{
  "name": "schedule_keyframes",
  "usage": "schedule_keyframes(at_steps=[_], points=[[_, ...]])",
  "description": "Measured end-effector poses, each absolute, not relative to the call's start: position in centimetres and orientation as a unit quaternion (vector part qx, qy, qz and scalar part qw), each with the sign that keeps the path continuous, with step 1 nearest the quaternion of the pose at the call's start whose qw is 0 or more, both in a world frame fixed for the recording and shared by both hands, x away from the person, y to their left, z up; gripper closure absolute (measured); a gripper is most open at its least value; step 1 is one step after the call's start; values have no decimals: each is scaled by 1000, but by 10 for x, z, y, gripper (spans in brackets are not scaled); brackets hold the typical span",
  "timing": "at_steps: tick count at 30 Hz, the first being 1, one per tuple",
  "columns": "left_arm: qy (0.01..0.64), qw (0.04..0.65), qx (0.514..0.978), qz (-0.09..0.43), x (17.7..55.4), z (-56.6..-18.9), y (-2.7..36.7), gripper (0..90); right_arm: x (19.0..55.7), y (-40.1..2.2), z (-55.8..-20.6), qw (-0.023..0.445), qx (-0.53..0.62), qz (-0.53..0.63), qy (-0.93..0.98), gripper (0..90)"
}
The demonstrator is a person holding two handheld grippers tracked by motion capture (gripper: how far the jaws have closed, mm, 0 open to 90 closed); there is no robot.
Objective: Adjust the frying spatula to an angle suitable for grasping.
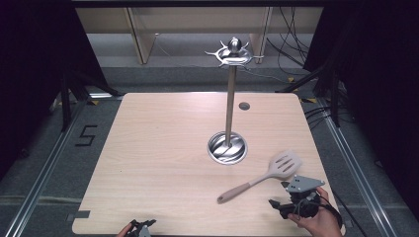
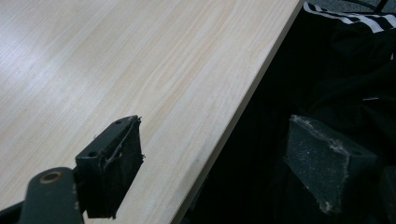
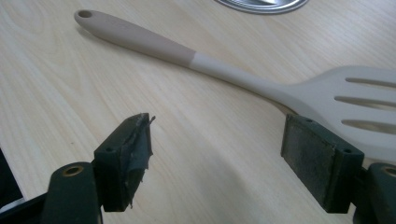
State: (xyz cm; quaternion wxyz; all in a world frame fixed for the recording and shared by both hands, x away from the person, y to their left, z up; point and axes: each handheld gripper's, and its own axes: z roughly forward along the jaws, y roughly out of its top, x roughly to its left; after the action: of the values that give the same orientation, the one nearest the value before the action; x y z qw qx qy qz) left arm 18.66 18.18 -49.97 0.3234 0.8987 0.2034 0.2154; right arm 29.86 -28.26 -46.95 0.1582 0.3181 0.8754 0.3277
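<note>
My right gripper [image 3: 217, 154]: the jaws stand wide apart and grip nothing; light wood shows between the two black pads.
Right jaw pad [image 3: 317, 161]: just beside the edge of the spatula's blade, though I cannot tell from this angle whether it touches it.
My right hand [image 1: 316, 217]: near the table's front right corner in the high view, wrapped around the gripper with its grey three-cornered plate [image 1: 304, 183] on top.
My left gripper [image 2: 219, 163]: the jaws also stand well apart and hold nothing; one jaw hangs over the wood, the other past the table's edge over dark fabric (a striped black and white band shows at the top right).
Left gripper from above [image 1: 141, 228]: at the very front edge of the table, mostly cut off by the frame.
Spatula [image 1: 262, 177]: flat on the table, slotted pale blade toward the right rear, tan handle with a hanging hole pointing toward the front left; it lies between my right gripper and the stand's base.
Stand [image 1: 229, 106]: a steel pole rising upright from a round shiny base [image 1: 227, 147], crowned by a ring of hooks [image 1: 233, 52]; nothing hangs from them.
Table [image 1: 158, 148]: light wood grain, rounded corners, a small dark round cap [image 1: 244, 105] toward the rear.
Room: grey floor, black curtains either side, cables trailing at the back right, a "5" [image 1: 87, 135] marked on the floor to the left.
</note>
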Motion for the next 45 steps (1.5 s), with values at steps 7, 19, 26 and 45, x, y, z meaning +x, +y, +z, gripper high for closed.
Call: schedule_keyframes(at_steps=[7,19,26,45], points=[[203,321,899,220,186,-499,182,181,307,-275,-467,151,298,323,886,273],[205,325,898,213,187,-500,182,181,325,-253,-467,133,268,311,902,308],[204,323,898,218,186,-499,182,181,333,-244,-466,131,247,305,910,341],[203,327,899,210,187,-500,182,181,359,-216,-467,103,216,274,932,428]])
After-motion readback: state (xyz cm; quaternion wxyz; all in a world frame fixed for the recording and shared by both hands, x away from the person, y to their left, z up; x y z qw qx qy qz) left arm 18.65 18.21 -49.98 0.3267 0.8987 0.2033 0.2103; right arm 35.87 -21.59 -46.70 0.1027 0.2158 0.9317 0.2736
